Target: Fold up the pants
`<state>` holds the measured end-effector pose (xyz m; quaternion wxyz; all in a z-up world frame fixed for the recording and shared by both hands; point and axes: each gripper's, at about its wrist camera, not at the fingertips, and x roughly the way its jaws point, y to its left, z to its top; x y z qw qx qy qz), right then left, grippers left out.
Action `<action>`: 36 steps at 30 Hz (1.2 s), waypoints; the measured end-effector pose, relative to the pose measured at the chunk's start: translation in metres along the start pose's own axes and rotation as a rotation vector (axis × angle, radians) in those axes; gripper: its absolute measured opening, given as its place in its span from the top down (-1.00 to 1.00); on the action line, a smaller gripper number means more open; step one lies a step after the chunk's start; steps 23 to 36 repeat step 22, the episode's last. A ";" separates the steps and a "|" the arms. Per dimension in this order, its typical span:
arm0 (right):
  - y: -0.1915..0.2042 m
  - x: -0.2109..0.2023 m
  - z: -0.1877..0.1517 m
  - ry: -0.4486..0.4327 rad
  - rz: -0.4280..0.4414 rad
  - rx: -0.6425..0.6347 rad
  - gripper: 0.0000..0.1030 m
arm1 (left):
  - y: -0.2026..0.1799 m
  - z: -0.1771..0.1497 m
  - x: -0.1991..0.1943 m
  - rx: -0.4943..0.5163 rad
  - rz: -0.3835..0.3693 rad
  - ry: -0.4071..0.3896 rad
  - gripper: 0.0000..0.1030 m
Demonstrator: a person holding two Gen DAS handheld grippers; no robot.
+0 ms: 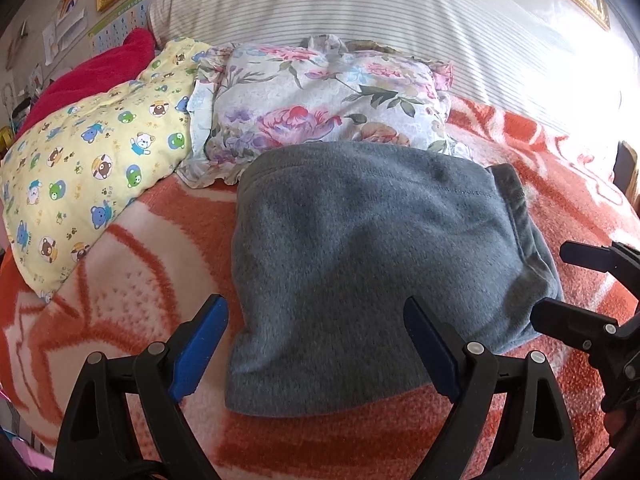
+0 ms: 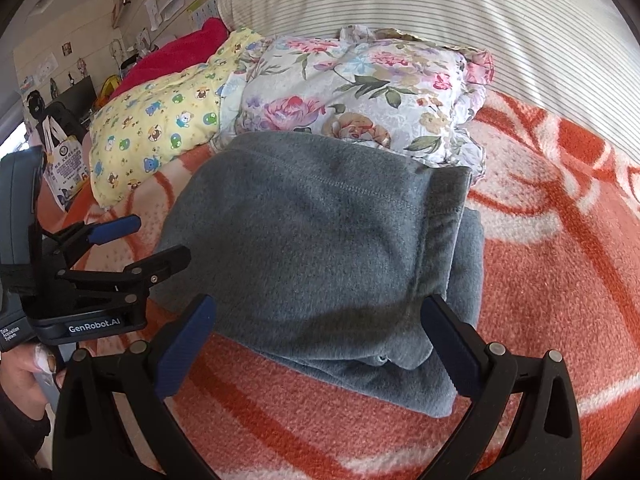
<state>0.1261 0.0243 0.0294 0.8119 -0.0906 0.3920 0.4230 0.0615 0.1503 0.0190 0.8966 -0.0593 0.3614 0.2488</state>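
Note:
The grey fleece pants [image 1: 360,264] lie folded into a compact rectangle on the orange-and-white blanket [image 1: 132,280]; in the right wrist view the pants [image 2: 320,248] show stacked layers along their right edge. My left gripper [image 1: 316,312] hovers open over the near edge of the pants, its blue pads wide apart and holding nothing. My right gripper [image 2: 320,316] is also open above the near edge, empty. The right gripper [image 1: 560,284] shows at the right edge of the left view, and the left gripper [image 2: 156,240] at the left of the right view.
A floral pillow [image 1: 320,100] touches the far edge of the pants. A yellow bear-print pillow [image 1: 92,160] and a red blanket [image 1: 92,76] lie to the far left. A striped bolster [image 1: 360,4] runs along the back. A hand [image 2: 28,364] holds the left gripper.

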 end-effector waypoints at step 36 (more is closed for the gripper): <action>-0.004 0.000 0.000 0.000 0.001 0.012 -0.99 | 0.000 0.005 -0.002 -0.004 0.017 -0.001 -0.74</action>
